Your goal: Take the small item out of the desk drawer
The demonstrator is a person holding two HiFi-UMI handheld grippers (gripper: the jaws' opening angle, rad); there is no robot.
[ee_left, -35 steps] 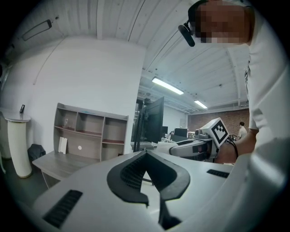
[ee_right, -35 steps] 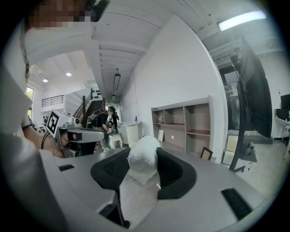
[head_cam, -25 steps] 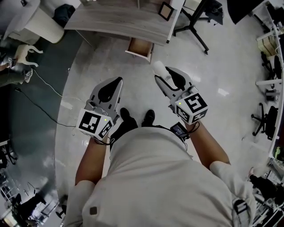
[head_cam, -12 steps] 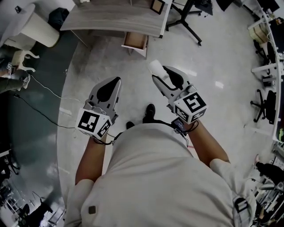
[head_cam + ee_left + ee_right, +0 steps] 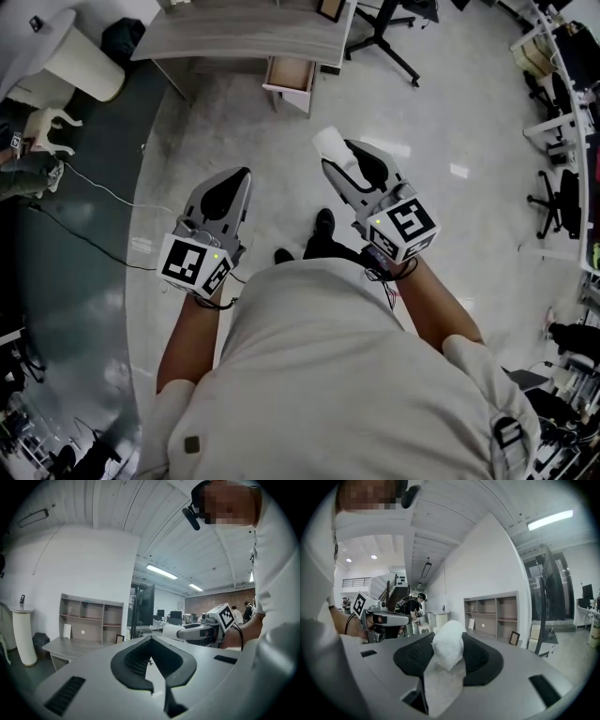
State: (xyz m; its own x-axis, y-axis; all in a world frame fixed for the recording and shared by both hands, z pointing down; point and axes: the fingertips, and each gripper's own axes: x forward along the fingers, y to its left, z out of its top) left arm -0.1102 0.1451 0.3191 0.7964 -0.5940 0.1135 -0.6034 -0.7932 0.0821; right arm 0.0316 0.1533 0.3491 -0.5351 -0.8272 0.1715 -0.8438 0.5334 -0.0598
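While the drawer (image 5: 290, 77) hangs open under the table's (image 5: 244, 37) front edge, the right gripper (image 5: 330, 157), well away from it, has its fingers (image 5: 487, 663) clamped on the small white wad (image 5: 447, 648). The left gripper (image 5: 242, 176) has its fingers pressed together, empty.

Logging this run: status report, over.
Right gripper shut on white crumpled wad. Left gripper shut, empty. Desk drawer open, far from both. Nothing blocking.
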